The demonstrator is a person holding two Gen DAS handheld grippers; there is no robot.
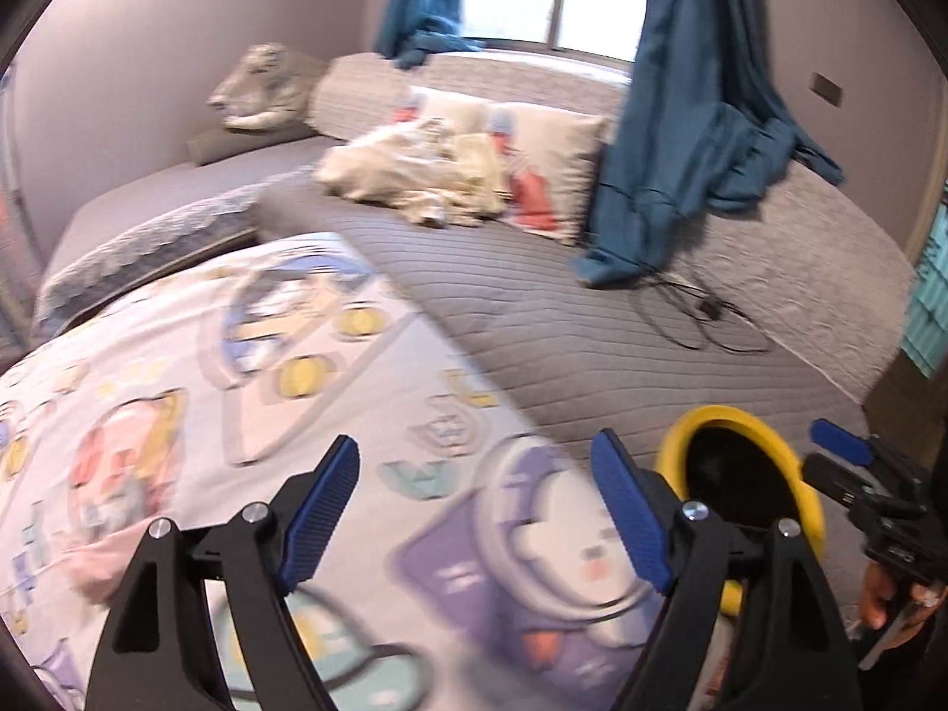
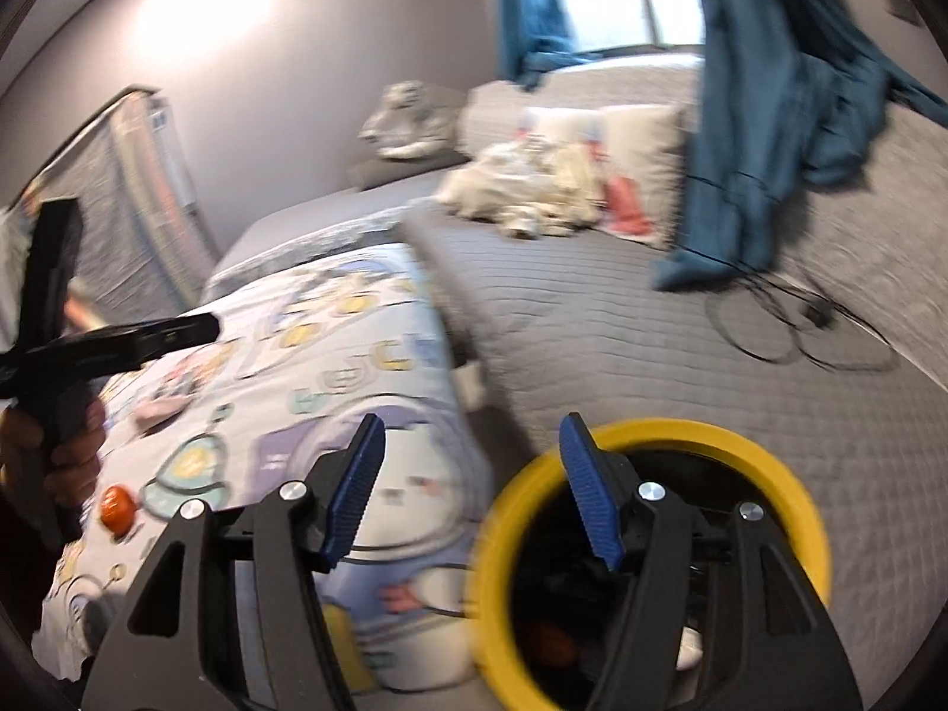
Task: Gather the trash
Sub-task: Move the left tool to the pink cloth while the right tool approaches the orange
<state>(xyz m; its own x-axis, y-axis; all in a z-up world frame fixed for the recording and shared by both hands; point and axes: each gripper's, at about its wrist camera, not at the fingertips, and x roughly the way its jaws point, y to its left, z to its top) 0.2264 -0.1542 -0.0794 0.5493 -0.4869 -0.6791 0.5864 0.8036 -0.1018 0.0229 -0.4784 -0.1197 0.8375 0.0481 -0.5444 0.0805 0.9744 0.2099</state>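
Both claws hang over the bed [image 1: 592, 326], each spread wide with nothing between its blue pads. The left claw [image 1: 477, 509] is above the cartoon-print duvet [image 1: 207, 415]; the right claw [image 2: 471, 489] sits by the yellow-rimmed bin [image 2: 652, 432]. A small orange scrap [image 2: 115, 506] lies on the duvet, near the left hand

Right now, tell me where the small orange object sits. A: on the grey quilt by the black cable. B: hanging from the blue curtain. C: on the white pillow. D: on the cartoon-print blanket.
D: the right wrist view shows the small orange object lying on the cartoon-print blanket, left of the yellow bin.
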